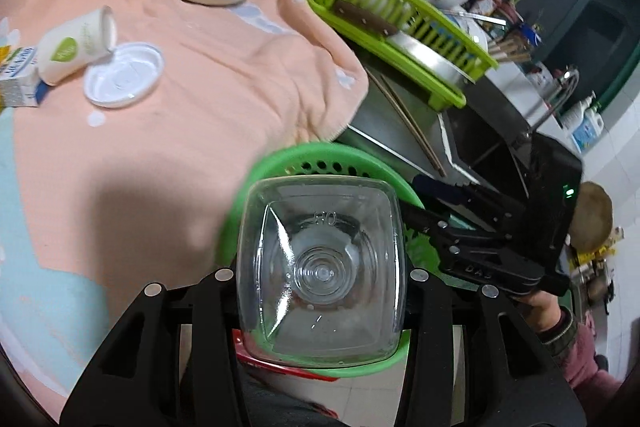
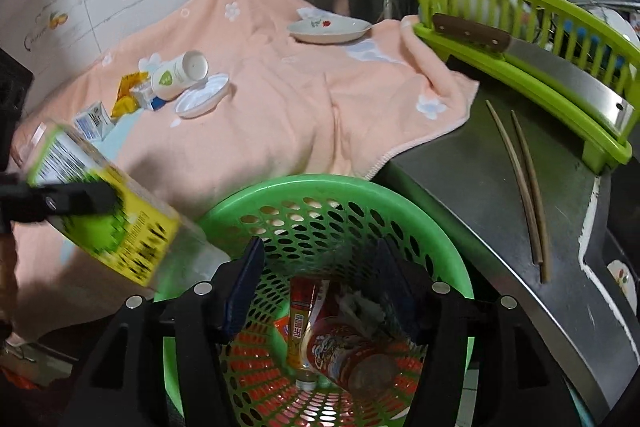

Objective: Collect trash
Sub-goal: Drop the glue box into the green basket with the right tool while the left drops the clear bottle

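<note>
**binrunner:** Quick status from my remote seat. My left gripper (image 1: 320, 267) is clamped on a clear plastic bottle (image 1: 320, 267), pinching it across the body, base end facing the camera. In the right wrist view the bottle (image 2: 108, 211) comes in from 9 o'clock with its yellow-green label showing, tilted, neck end down over the rim of the green basket (image 2: 400, 195).

**kitchen_lurker:** And the right one?

**binrunner:** My right gripper (image 2: 320, 291) has its jaws spread, nothing between them, hanging right over the basket mouth. Below it in the basket I see a red printed cup (image 2: 348, 351), a tube-like wrapper (image 2: 304, 311) and some crumpled paper.

**kitchen_lurker:** Anything left on the counter?

**binrunner:** Yep. On the peach towel (image 2: 280, 99), up around 10 o'clock from the right gripper and well apart from it: a white cup (image 2: 180, 77) on its side, a white lid (image 2: 202, 95) just beside it, small cartons (image 2: 94, 121) and a yellow wrapper (image 2: 128, 95). A dish (image 2: 328, 29) sits at 12. Chopsticks (image 2: 520, 195) lie on the steel counter at 2 o'clock, below a green rack (image 2: 520, 67).
</note>
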A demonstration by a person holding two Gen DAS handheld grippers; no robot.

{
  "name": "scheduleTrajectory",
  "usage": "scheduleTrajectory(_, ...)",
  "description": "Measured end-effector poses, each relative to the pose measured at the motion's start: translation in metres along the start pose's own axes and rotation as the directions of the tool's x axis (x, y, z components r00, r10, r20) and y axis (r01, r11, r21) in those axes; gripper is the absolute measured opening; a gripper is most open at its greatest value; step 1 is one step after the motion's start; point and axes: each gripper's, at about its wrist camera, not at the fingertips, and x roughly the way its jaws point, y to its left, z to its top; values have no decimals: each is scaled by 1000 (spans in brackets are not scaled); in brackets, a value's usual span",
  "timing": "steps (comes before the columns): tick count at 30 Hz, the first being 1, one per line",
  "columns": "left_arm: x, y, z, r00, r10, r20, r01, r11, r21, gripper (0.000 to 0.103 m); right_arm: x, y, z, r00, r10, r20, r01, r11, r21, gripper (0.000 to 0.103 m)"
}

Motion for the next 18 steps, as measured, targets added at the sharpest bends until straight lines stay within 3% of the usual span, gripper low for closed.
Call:
scheduleTrajectory(12, 47, -17, -15, 989, 45, -140, -42, 999, 19, 44, -13, -5, -13, 999, 22, 35, -23, 999, 33, 65)
scheduleTrajectory(15, 49, -16, -16, 988, 47, -146, -46, 999, 15, 55, -16, -4, -13, 999, 26, 42, -28, 999, 33, 66)
scheduleTrajectory(18, 46, -15, -15, 990, 50, -134, -48, 999, 14, 57, -17, -2, -12, 999, 29, 45, -30, 999, 30, 66)
